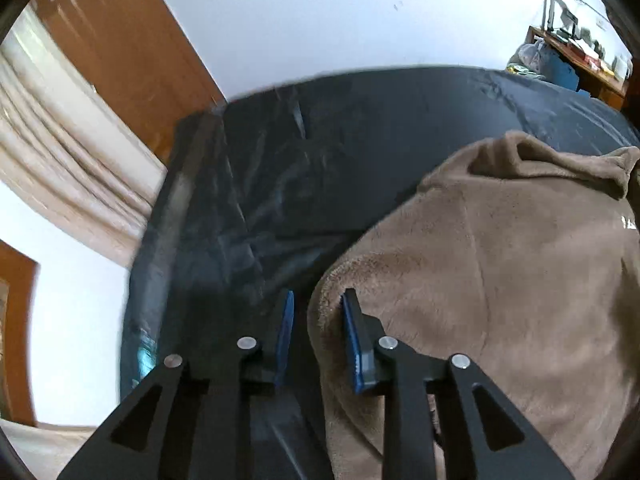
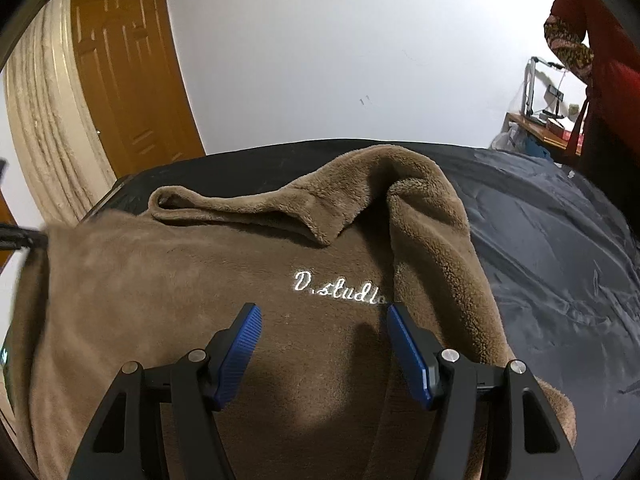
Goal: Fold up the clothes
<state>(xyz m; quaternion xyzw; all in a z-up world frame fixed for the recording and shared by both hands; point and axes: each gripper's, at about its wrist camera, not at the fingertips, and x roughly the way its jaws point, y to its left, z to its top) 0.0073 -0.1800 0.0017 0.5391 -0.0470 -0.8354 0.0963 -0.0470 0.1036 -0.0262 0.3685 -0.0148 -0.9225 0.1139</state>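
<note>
A brown fleece garment [image 2: 248,272] with white script lettering [image 2: 340,290] lies on a dark sheet [image 2: 552,240]; its collar is bunched at the far side and one part is folded over on the right. My right gripper [image 2: 322,314] is open and empty, just above the garment's front. In the left wrist view the same garment [image 1: 500,260] fills the right half. My left gripper [image 1: 318,300] stands partly open with the garment's left edge between its blue pads [image 1: 356,344]; the jaws do not press on it.
The dark sheet [image 1: 280,184] covers a bed whose left edge [image 1: 176,208] drops off. A wooden door [image 2: 128,72] and a curtain [image 2: 44,120] stand at the left. A cluttered wooden desk [image 1: 576,56] is at the far right. A person in red [image 2: 600,60] stands at the right.
</note>
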